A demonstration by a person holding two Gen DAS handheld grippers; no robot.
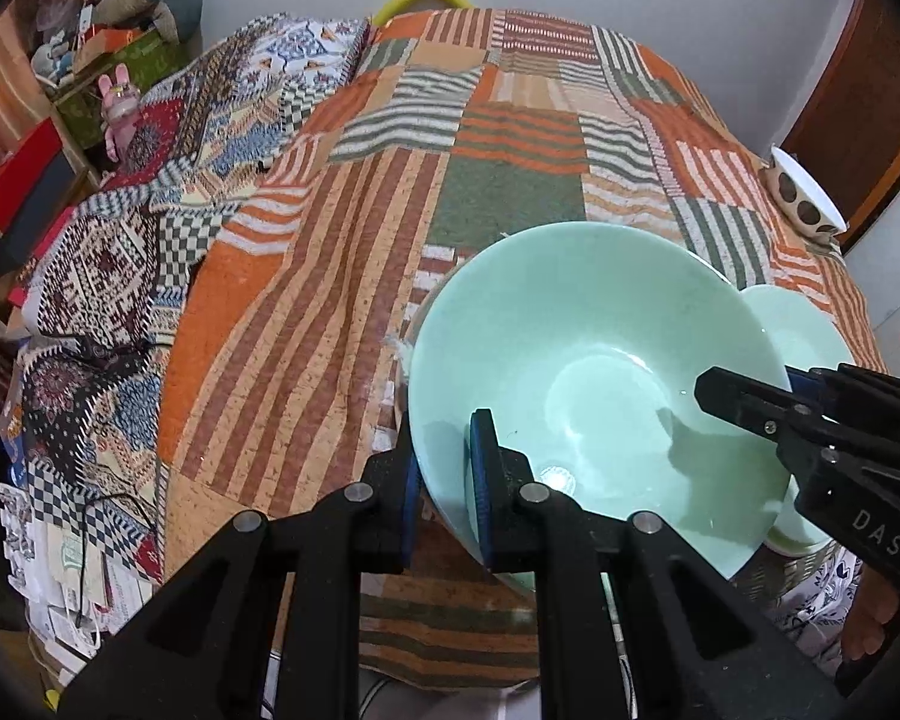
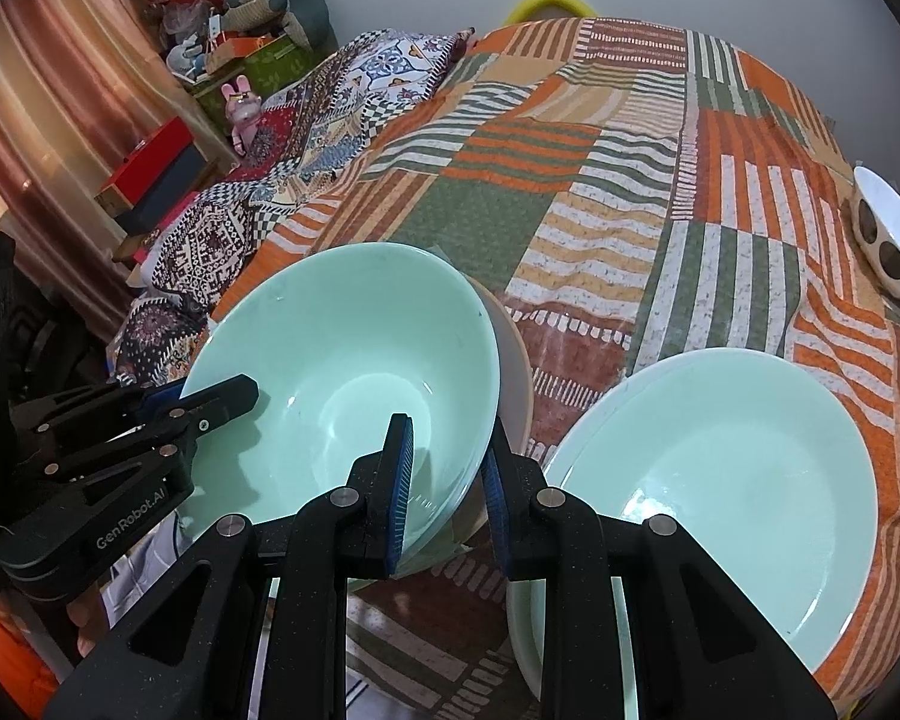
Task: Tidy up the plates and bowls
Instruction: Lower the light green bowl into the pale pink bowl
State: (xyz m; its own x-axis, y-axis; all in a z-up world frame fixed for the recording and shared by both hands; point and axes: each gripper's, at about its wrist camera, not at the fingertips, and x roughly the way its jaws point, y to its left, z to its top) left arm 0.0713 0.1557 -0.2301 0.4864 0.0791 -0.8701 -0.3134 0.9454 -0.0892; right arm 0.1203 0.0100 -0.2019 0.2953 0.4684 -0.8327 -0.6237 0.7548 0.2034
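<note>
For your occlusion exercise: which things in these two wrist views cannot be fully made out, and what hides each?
- Spotted bowl: right wrist view, cut off by the frame edge.
- Green plate: left wrist view, mostly hidden behind the green bowl.
- Underside of the green bowl: both views, hidden by its own wall.

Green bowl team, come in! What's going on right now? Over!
Left gripper and right gripper both clamped on green bowl rim. Green plate beside it. Spotted bowl far off, nothing blocking.

Your left gripper (image 1: 444, 468) and right gripper (image 2: 447, 480) both angle steeply downward, jaws clamped, side by side.
</note>
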